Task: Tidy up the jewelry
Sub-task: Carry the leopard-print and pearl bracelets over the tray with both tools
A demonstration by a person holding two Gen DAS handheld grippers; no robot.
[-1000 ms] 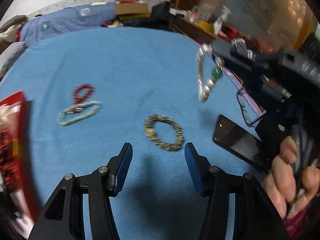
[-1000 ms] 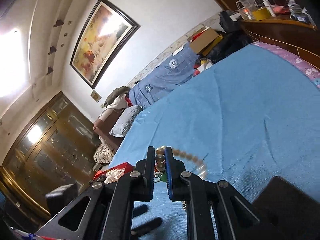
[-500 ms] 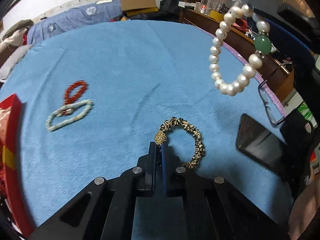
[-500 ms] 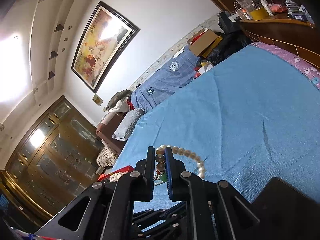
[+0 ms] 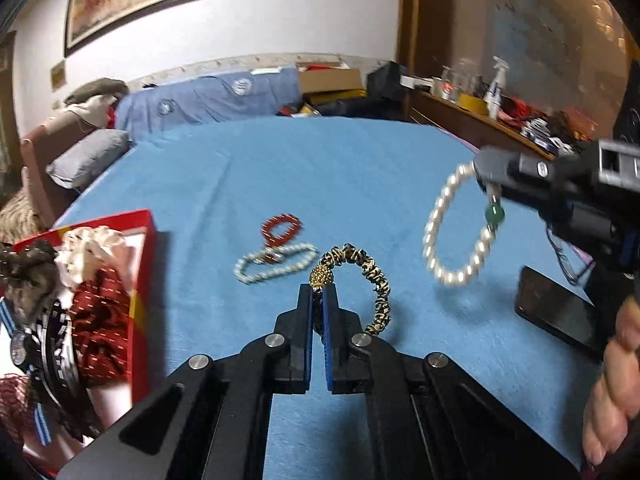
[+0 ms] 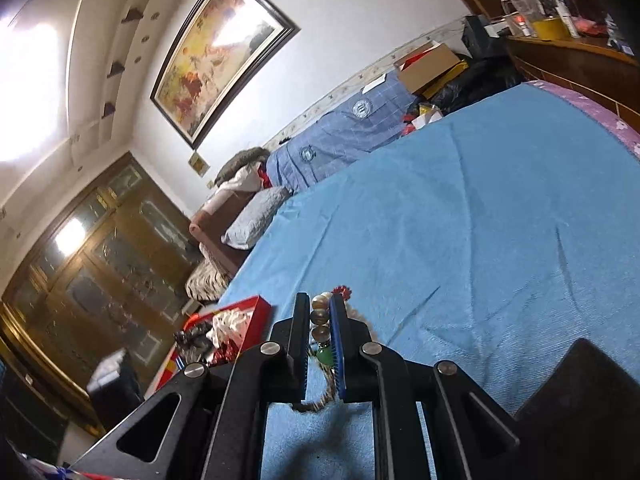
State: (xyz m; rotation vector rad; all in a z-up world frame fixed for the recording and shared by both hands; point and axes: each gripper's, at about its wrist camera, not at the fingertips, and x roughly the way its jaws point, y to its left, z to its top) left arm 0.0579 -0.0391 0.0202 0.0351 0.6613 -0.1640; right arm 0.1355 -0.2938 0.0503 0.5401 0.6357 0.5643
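My left gripper point(image 5: 319, 294) is shut on the gold-and-black bracelet point(image 5: 372, 280) and holds it up off the blue bedspread point(image 5: 340, 168). My right gripper point(image 6: 320, 308) is shut on the pearl bracelet point(image 6: 320, 318) with a green bead; in the left wrist view this pearl bracelet point(image 5: 454, 232) hangs in the air at the right from the right gripper point(image 5: 486, 174). A red bead bracelet point(image 5: 281, 229) and a small white bead bracelet point(image 5: 274, 266) lie touching on the bedspread. A red box point(image 5: 146, 240) with hair accessories stands at the left.
A black phone point(image 5: 556, 316) and a pair of glasses point(image 5: 570, 256) lie at the right edge of the bed. A grey pillow point(image 5: 88, 158) and folded blue clothes point(image 5: 208, 96) sit at the far end. A cluttered wooden shelf point(image 5: 492, 120) runs along the right.
My left gripper moved onto the gold-and-black bracelet, shut on it and lifted it. My right gripper stayed shut on the pearl bracelet, which swung and now hangs lower at the right.
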